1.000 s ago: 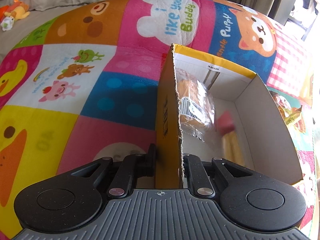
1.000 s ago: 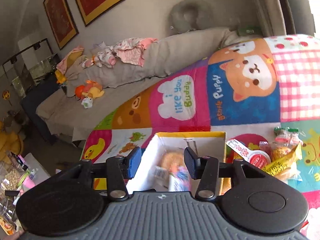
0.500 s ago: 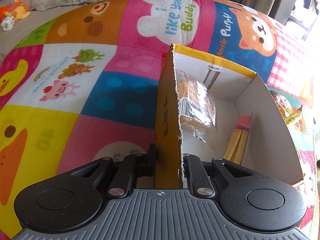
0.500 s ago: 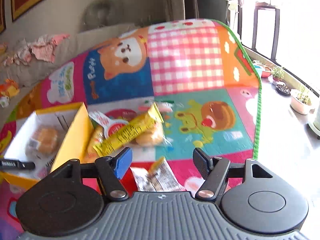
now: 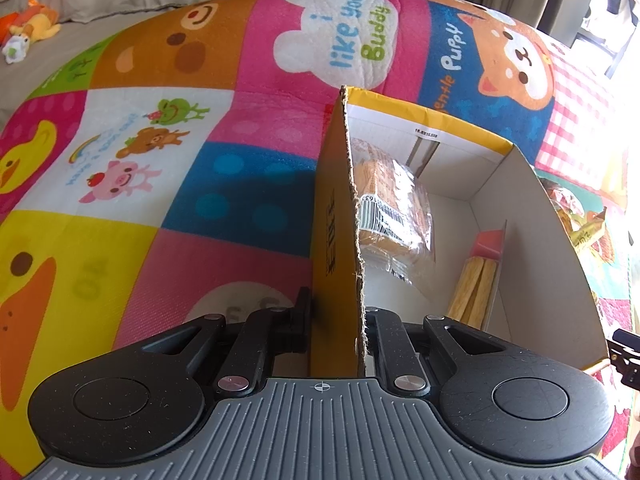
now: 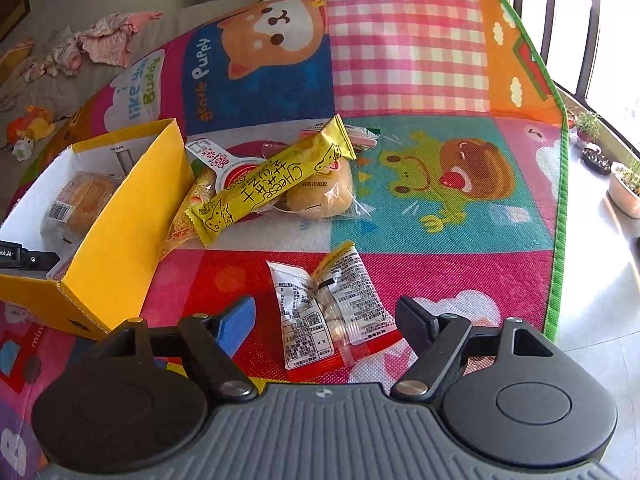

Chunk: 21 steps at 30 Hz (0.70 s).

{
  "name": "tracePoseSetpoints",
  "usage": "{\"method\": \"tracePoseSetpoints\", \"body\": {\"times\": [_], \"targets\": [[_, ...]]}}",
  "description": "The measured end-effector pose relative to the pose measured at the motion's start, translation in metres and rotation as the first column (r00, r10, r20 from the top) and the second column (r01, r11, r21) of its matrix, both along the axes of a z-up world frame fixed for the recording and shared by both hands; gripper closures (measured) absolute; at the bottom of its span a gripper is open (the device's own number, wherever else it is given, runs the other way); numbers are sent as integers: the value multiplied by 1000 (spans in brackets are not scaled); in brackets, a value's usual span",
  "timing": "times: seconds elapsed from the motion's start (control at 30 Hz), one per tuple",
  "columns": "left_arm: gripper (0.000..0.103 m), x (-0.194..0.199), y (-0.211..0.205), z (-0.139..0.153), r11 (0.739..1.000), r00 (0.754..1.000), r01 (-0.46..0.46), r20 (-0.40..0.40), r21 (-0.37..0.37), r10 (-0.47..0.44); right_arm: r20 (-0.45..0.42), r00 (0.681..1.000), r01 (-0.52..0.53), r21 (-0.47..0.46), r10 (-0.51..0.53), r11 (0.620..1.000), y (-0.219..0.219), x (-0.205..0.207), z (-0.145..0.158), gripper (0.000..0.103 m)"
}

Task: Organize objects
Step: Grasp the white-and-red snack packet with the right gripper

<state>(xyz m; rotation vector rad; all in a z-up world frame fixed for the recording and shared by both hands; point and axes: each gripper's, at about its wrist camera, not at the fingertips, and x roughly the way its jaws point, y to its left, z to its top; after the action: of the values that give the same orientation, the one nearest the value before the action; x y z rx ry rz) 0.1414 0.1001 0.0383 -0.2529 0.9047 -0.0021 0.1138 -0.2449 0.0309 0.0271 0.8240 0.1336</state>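
Note:
My left gripper [image 5: 335, 312] is shut on the near wall of the yellow cardboard box [image 5: 334, 216]. The box [image 6: 124, 216] holds a bagged bread [image 5: 394, 208] and a pack of wafer sticks [image 5: 478, 280]. My right gripper [image 6: 326, 320] is open and empty, just above a clear snack packet with printed labels [image 6: 320, 304] on the mat. Beyond it lie a yellow cheese stick wrapper [image 6: 272, 188], a bagged bun [image 6: 320, 196] and a red-lidded cup [image 6: 236, 168].
A colourful cartoon play mat [image 6: 412, 60] covers the floor. Its green edge [image 6: 560, 184] meets tiled floor with potted plants [image 6: 624, 188] at the right. A couch with clothes and toys [image 6: 100, 40] lies at the back.
My right gripper swung away from over the box to the right and came down over the clear snack packet, jaws wider. The wafer pack has settled in the box. The left gripper has not moved.

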Motion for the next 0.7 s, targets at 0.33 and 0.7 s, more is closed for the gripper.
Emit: {"method": "tracePoseSetpoints", "body": {"times": [0.33, 0.7], "targets": [[89, -1, -1, 0, 1000, 1000, -1, 1, -1, 1, -19, 1000, -14, -62, 13, 998, -1, 14, -14, 24], [89, -1, -1, 0, 1000, 1000, -2, 2, 1, 2, -37, 998, -52, -13, 51, 999, -1, -7, 2, 43]]}}
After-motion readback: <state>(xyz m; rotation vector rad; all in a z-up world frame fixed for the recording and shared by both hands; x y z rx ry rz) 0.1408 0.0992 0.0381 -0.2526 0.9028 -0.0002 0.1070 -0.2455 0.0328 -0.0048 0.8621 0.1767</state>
